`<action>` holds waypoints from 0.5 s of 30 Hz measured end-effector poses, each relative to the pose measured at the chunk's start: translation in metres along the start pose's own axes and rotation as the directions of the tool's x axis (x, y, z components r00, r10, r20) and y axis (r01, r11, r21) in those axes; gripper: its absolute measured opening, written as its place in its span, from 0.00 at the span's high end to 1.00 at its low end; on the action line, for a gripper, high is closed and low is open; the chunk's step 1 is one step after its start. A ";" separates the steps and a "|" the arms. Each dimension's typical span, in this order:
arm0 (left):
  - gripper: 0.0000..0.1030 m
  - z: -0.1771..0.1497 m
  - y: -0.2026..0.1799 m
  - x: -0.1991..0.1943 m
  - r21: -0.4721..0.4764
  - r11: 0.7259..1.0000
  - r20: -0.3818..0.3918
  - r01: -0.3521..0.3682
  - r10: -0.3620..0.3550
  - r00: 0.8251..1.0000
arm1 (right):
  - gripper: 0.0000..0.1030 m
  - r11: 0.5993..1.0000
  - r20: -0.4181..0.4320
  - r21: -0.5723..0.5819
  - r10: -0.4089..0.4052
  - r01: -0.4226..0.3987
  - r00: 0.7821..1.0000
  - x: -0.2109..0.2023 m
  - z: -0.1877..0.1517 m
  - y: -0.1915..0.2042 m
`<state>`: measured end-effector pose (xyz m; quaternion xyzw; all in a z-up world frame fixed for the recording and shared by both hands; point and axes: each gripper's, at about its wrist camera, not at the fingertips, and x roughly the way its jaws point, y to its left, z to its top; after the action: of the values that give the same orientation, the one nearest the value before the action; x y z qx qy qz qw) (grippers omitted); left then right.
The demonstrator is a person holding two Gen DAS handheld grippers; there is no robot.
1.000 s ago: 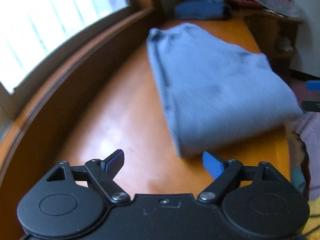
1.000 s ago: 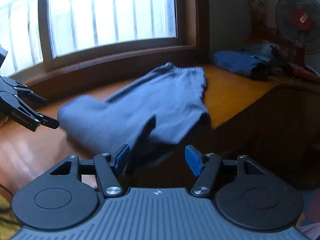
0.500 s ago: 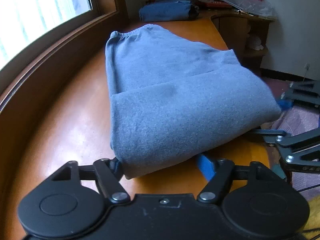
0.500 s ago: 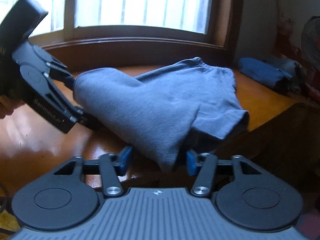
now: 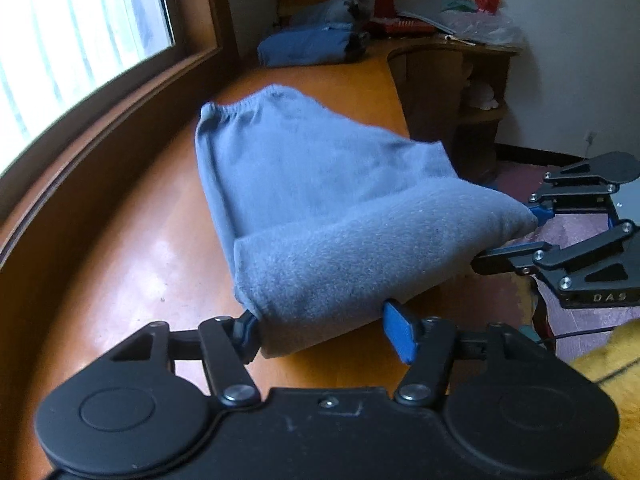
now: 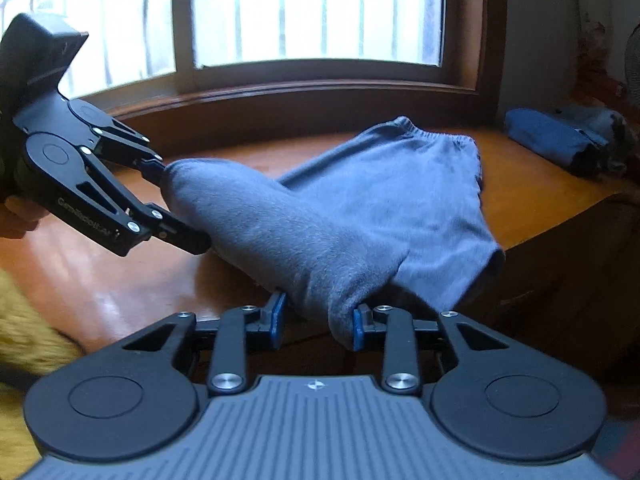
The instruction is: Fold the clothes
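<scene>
Grey-blue fleece garment (image 5: 320, 208) lying half-folded on the orange worktop (image 5: 132, 264).
Left gripper (image 5: 320, 332) and right gripper (image 6: 318, 320) are closing their fingers on its near corners; both should be lifting level, together.

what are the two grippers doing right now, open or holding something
Left gripper: closing on the folded end of the grey-blue garment, fabric between its fingers.
Right gripper: closing on the same garment's other corner, fabric pinched between its fingers.
</scene>
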<state>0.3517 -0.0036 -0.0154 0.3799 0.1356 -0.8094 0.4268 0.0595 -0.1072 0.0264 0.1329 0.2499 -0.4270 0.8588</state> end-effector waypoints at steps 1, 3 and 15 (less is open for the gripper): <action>0.42 0.001 -0.001 -0.004 -0.001 1.000 0.004 0.000 0.000 1.000 | 0.68 1.000 0.006 -0.002 0.005 -0.005 1.000 -0.004 0.001 0.001; 0.42 0.001 -0.002 -0.011 -0.002 1.000 0.015 -0.006 0.006 1.000 | 0.68 1.000 0.022 -0.011 0.007 -0.006 1.000 -0.009 0.005 0.002; 0.43 -0.002 0.004 -0.022 -0.022 1.000 -0.025 0.004 -0.004 1.000 | 0.69 0.987 -0.026 0.119 0.113 -0.109 0.993 -0.006 0.018 -0.020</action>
<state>0.3634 0.0085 -0.0001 0.3851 0.1505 -0.8039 0.4275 0.0457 -0.1231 0.0444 0.2040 0.2305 -0.3904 0.8677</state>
